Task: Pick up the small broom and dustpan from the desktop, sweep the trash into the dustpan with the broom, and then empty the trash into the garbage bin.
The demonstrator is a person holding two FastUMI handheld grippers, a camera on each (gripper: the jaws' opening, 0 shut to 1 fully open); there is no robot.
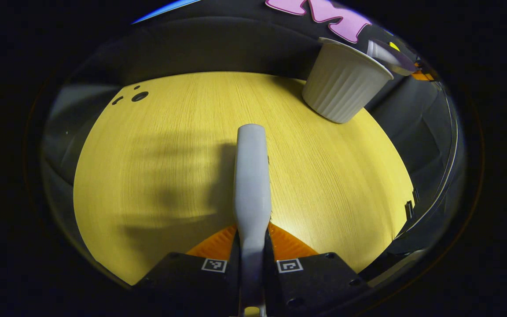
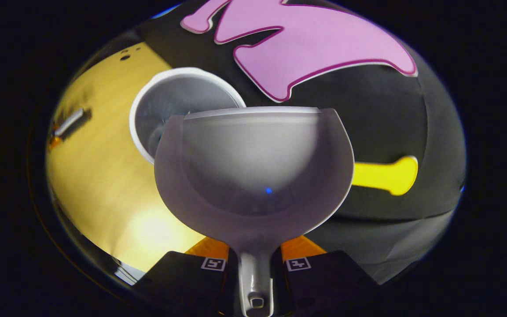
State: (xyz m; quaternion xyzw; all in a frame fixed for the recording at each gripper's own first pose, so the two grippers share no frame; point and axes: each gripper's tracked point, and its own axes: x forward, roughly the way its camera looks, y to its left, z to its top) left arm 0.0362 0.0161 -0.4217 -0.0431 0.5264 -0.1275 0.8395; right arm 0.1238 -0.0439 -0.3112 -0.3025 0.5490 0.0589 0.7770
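over the yellow wood desktop [image 1: 156, 176] we had the right gripper [image 2: 255, 264] clamped on the handle of the dustpan [image 2: 253, 171], its scoop raised ahead of the fingers with its lip at the rim of the garbage bin [image 2: 178, 101], apparently for tipping. the left gripper [image 1: 252, 264] pinched the broom [image 1: 251, 185], which pointed straight ahead, with the bin ahead to its right.

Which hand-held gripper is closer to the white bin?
The right hand-held gripper. It holds the dustpan right at the bin, overlapping its rim. The left hand-held gripper, holding the broom, sits farther back across the desktop from the bin.
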